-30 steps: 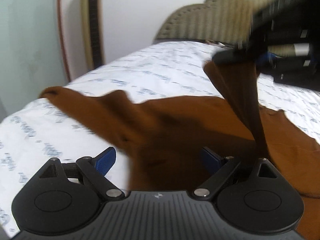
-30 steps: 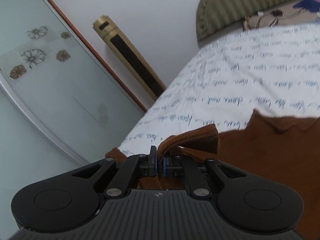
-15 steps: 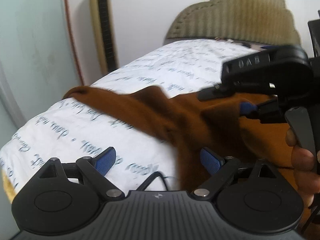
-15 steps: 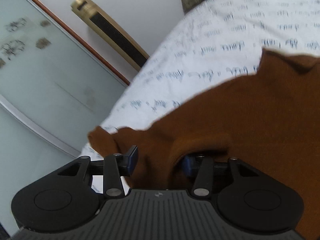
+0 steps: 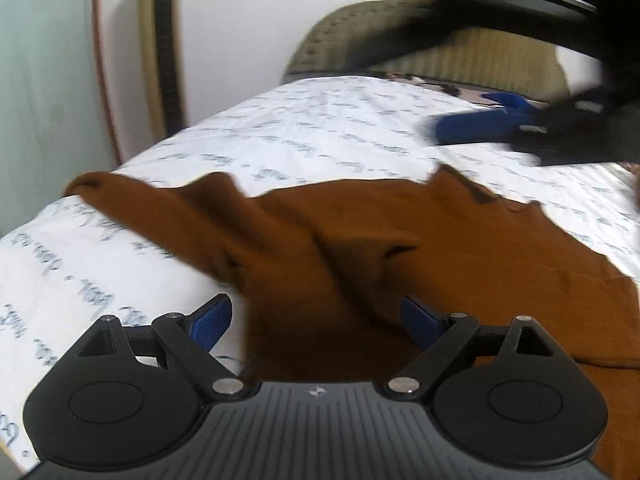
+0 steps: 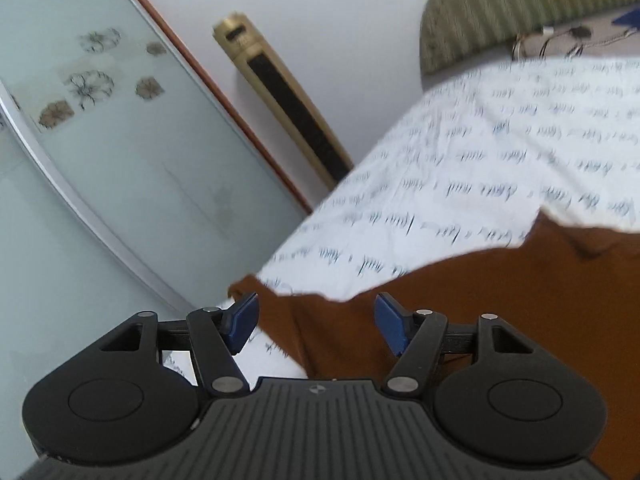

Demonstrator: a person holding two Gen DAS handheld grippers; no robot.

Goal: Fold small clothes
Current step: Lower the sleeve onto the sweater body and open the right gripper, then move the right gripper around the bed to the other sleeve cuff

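Brown garment (image 5: 460, 248) lies spread on the bed (image 5: 304, 128), over the white sheet w/ blue script, one sleeve running out to approx 10 o'clock in our left wrist view. Our left gripper (image 5: 316, 320) has its fingers wide apart, holding nothing; cloth lies below and between them. Our right gripper (image 6: 316, 322) fingers are opening, approx halfway, nothing pinched; garment edge sits under the gap. From the left wrist we see the right gripper blurred at 2 o'clock, above the sheet.
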